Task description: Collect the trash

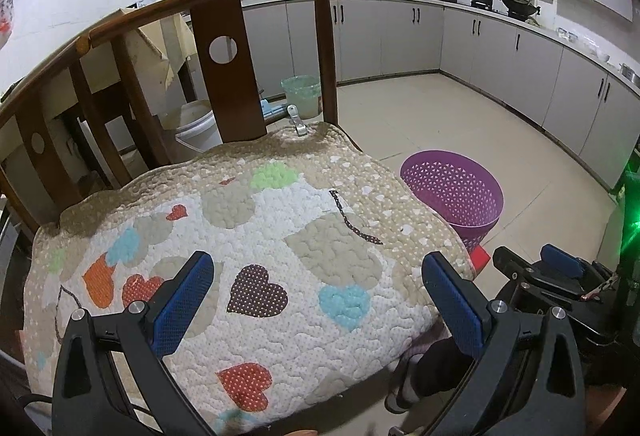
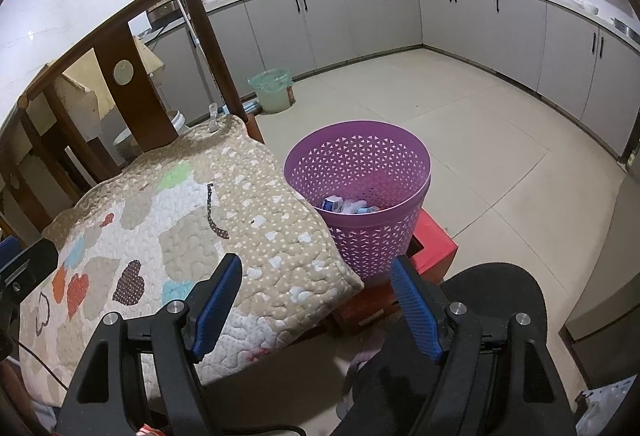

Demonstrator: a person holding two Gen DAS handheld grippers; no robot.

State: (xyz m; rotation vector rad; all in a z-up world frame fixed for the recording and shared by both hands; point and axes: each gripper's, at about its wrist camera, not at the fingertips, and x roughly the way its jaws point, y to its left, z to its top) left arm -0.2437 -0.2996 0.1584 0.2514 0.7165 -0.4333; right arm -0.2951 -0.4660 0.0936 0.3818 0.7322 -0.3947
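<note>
A purple mesh basket [image 2: 360,192] stands on a red stool [image 2: 434,242] beside a chair; crumpled white and blue trash [image 2: 346,205] lies in its bottom. The same basket [image 1: 452,192] shows at the right in the left wrist view. My right gripper [image 2: 316,300] is open and empty, near the cushion's corner and in front of the basket. My left gripper [image 1: 318,300] hangs open and empty over the quilted heart-pattern cushion [image 1: 248,256]. The right gripper [image 1: 560,268] also shows at the right edge of the left wrist view.
The wooden chair back [image 1: 224,48] rises behind the cushion. A green-lined bin [image 2: 272,88] and a white bucket [image 1: 196,124] stand on the tiled floor near grey cabinets [image 2: 360,24]. A person's dark-trousered leg and slipper [image 1: 404,392] are below the seat.
</note>
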